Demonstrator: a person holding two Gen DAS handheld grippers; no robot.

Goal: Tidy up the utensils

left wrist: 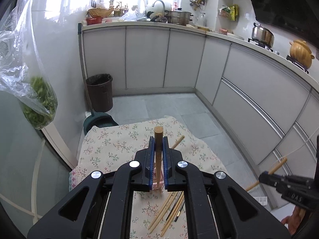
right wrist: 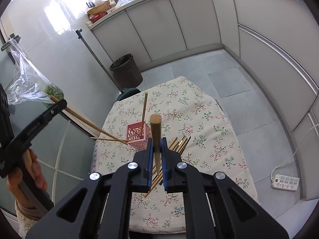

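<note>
My left gripper (left wrist: 159,139) is shut on a wooden chopstick (left wrist: 158,133) whose thick end points up at the camera. From the right wrist view the left gripper (right wrist: 61,103) hangs at the left, and its chopstick (right wrist: 89,124) slants down to the near corner of a pink openwork holder (right wrist: 137,134). One chopstick (right wrist: 144,111) stands in that holder. My right gripper (right wrist: 156,140) is shut on another wooden chopstick (right wrist: 155,127), above a loose bundle of chopsticks (right wrist: 179,142) on the floral cloth. In the left wrist view the right gripper (left wrist: 263,176) is at the right edge.
The small table (right wrist: 199,119) has a floral cloth, with more loose chopsticks (left wrist: 169,209) on it. A brown bin (right wrist: 126,70) stands on the floor behind it. A plastic bag of greens (left wrist: 37,103) hangs at the left. A power strip (right wrist: 286,182) lies on the floor at the right. Cabinets line the walls.
</note>
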